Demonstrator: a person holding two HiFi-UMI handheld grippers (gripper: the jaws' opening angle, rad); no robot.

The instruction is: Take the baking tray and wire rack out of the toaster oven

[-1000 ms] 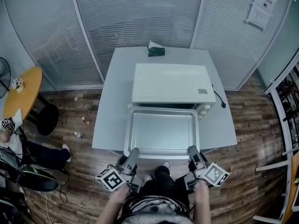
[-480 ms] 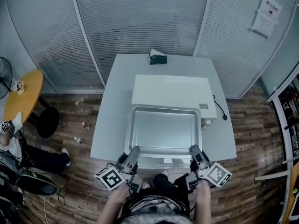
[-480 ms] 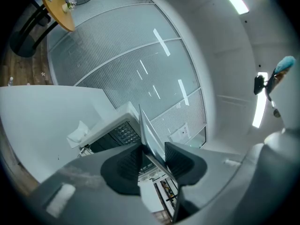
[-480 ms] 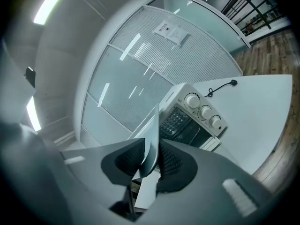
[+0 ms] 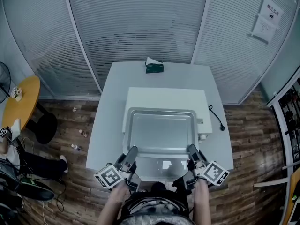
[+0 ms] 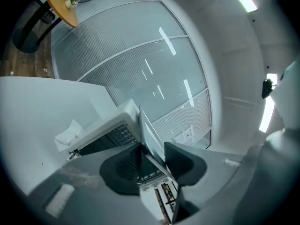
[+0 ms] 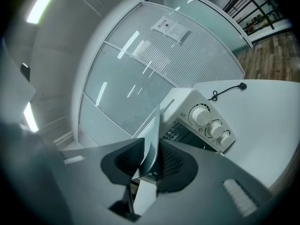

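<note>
Wood floor and tall glass walls with blinds go round a white tabletop (image 5: 104, 130) in the middle of the head view. On it sits a white toaster oven (image 5: 166, 96), with its door (image 5: 164, 165) hanging open toward the bottom of the frame. A green pack of tissues (image 5: 153, 67) lies at the far edge, near the top, and a black cord (image 5: 216, 117) trails off at the oven's right.

The baking tray (image 5: 161, 130) is out of the oven, held up in the air, hollow side up, in the middle of the frame. The left gripper (image 5: 132, 150) pinches its near left corner and the right gripper (image 5: 191, 149) pinches its near right corner. Each gripper view shows the thin metal rim squeezed between two dark pads (image 7: 172, 161).

The wire rack is not out yet, I think. A dark grid (image 6: 123, 133) shows in the oven's mouth, but I cannot tell if that is the rack.

Only the near edge is held, so the far end could dip and bump the oven top. If one gripper goes faster than the other, the tray could twist and pop free. The rim is thin and smooth, so a weak squeeze may let it slide out and fall.
</note>
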